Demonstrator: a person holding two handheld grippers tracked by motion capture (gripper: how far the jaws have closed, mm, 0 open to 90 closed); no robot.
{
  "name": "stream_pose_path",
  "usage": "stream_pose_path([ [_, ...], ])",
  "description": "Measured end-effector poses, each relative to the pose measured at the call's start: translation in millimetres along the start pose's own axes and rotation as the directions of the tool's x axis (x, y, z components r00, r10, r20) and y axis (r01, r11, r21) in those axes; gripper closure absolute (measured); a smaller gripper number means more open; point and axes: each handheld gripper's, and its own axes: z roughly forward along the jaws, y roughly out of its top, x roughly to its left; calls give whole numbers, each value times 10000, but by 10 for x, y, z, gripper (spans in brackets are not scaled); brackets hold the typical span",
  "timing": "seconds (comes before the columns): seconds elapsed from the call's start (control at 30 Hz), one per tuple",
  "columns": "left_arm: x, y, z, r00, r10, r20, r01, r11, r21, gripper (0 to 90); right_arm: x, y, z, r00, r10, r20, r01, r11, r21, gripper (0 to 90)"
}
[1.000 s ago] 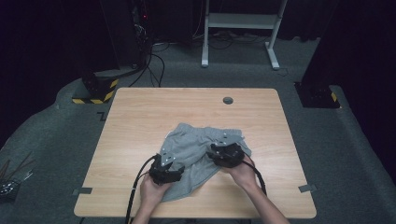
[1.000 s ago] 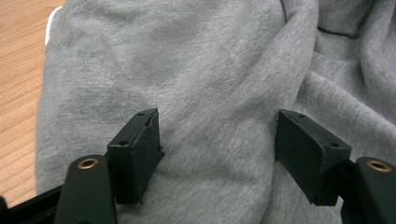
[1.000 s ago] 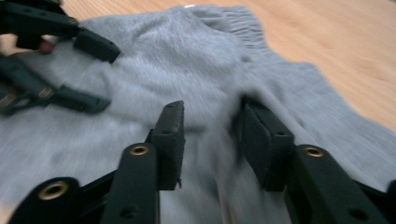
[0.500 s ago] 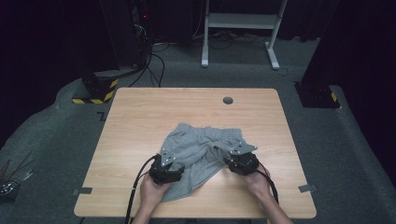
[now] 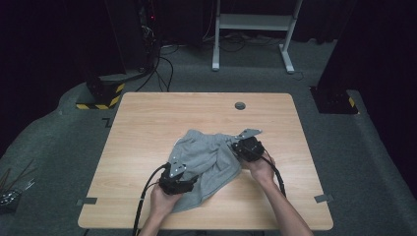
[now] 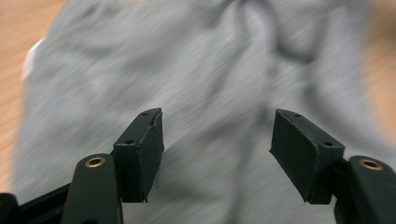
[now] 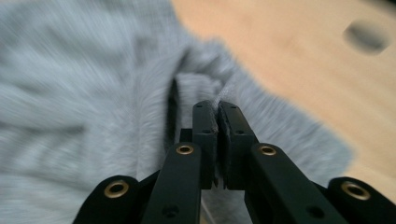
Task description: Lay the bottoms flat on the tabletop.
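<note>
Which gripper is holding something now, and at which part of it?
The right gripper pinches the grey garment at its right edge; the left gripper is open above it.

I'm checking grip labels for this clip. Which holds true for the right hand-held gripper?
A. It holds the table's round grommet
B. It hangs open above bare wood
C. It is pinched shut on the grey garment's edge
C: the right hand-held gripper has its jaws together with a fold of the grey garment between them.
</note>
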Motion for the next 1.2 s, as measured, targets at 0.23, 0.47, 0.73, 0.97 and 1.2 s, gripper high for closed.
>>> stream_pose_path([
  [0.23, -424, 401, 225, 9891, 1197, 859, -1220, 9923, 224, 334, -6, -64, -55, 9980, 546, -308, -563, 9968, -569, 697],
  [0.47, -538, 509, 599, 9916, 1171, 554, -1224, 9870, 1038, 432, -14, -300, -324, 9986, 444, -286, -471, 9936, -1026, 652],
  [0.73, -516, 512, 689, 9882, 1317, 787, -1421, 9789, 1466, 868, -74, -365, -160, 9975, 648, -284, -663, 9963, -539, 775],
  [0.97, -227, 595, 223, 9956, 399, 847, -397, 9992, -40, 878, -102, -276, -372, 9997, 211, -122, -223, 9944, -1030, 868],
  [1.2, 310, 425, 122, 9906, -1366, -116, 1369, 9897, 414, 876, -289, -171, -385, 9964, 751, 399, -714, 9936, -872, 867],
])
